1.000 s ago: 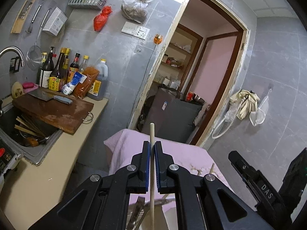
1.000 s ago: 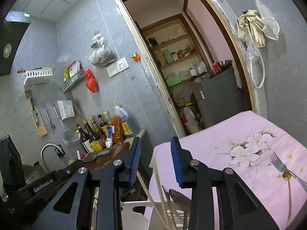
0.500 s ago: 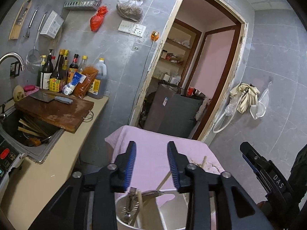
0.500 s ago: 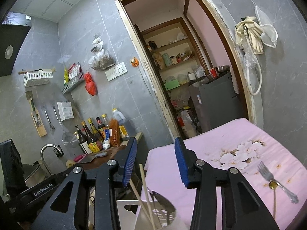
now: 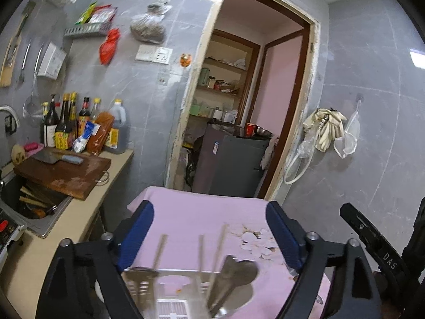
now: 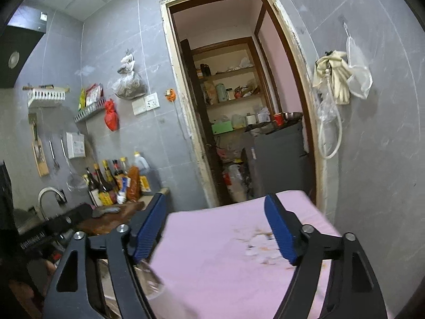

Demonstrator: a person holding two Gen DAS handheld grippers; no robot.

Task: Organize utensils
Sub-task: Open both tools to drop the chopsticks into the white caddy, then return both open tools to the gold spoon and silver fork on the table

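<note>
Both grippers are empty right now, and their blue-padded fingers are spreading wider. The left gripper (image 5: 209, 235) hangs over a white utensil holder (image 5: 170, 300) sitting on the pink flowered cloth (image 5: 202, 212) that covers the worktop. Standing in the holder are wooden chopsticks (image 5: 219, 250), a metal spoon (image 5: 236, 271) and a fork (image 5: 140, 279), none of them touching the pads, all a bit blurry. The right gripper (image 6: 215, 228) is over the same pink cloth with nothing between its fingers; a blurred bit of the holder shows just under its left finger (image 6: 148, 232). Off to the left there's a counter with a wooden cutting board (image 5: 63, 172), a cleaver (image 5: 57, 157) and sauce bottles (image 5: 66, 122).
</note>
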